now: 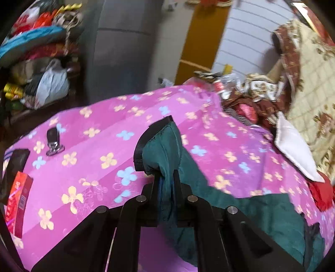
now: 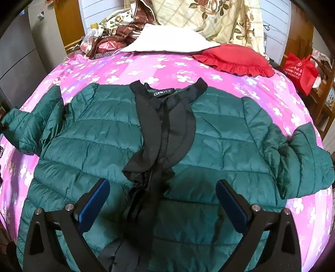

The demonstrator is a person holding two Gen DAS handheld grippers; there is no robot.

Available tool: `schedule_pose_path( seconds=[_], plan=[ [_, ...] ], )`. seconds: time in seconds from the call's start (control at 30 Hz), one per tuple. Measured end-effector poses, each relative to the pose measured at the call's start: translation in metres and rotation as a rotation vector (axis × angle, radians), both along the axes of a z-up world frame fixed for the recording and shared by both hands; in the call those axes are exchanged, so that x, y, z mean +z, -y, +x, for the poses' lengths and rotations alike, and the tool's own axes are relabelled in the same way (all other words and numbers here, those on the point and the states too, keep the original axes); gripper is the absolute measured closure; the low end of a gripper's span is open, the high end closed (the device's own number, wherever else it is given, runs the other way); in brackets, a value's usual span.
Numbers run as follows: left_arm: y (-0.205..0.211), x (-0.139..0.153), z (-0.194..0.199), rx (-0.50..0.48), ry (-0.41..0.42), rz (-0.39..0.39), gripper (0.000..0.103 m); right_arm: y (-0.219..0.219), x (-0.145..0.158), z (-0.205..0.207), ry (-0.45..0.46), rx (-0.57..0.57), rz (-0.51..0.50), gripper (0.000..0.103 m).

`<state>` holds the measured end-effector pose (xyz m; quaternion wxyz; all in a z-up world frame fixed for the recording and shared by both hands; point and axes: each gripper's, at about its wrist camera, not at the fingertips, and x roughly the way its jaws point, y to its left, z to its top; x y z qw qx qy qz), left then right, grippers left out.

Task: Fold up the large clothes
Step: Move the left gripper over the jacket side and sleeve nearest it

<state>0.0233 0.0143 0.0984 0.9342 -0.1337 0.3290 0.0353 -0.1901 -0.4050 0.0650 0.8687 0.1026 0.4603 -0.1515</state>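
Observation:
A dark green quilted jacket [image 2: 219, 134] with a black collar and placket [image 2: 165, 117] lies front up, spread across a pink flowered bed sheet [image 2: 261, 98]. Both sleeves bend inward at the sides. My right gripper [image 2: 163, 188] hovers open over the jacket's lower front, its blue pads [image 2: 94, 200] apart with nothing between them. In the left wrist view my left gripper [image 1: 166, 175] is shut on a green sleeve end with a black cuff [image 1: 159, 134]. The cuff is raised above the sheet [image 1: 94, 117], and the rest of the jacket [image 1: 261, 213] trails to the lower right.
A white pillow [image 2: 167, 39], a red frilled cushion [image 2: 234, 60] and a floral quilt [image 2: 209, 16] lie at the bed's head. A red bag [image 2: 299, 71] stands beside the bed. A key fob [image 1: 52, 140], a dark flat item [image 1: 18, 159] and a red box [image 1: 18, 196] rest on the sheet.

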Motion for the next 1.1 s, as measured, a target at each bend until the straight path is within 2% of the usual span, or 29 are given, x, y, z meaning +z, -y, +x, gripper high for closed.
schedule_pose_path(
  seconds=[0.3, 0.63, 0.77, 1.1],
  plan=[
    [0.053, 0.036, -0.043, -0.138, 0.05, 0.068, 0.103, 0.014, 0.002, -0.012, 0.023, -0.017, 0.001, 0.0],
    [0.119, 0.07, -0.088, -0.289, 0.097, 0.082, 0.103, 0.031, 0.008, -0.034, 0.028, -0.037, 0.009, 0.0],
    [0.149, 0.077, -0.102, -0.343, 0.112, 0.119, 0.103, 0.04, 0.007, -0.043, 0.023, -0.052, 0.014, 0.0],
    [0.22, 0.076, -0.131, -0.476, 0.107, 0.149, 0.103, 0.063, 0.014, -0.067, 0.038, -0.098, 0.009, 0.0]
  ],
)
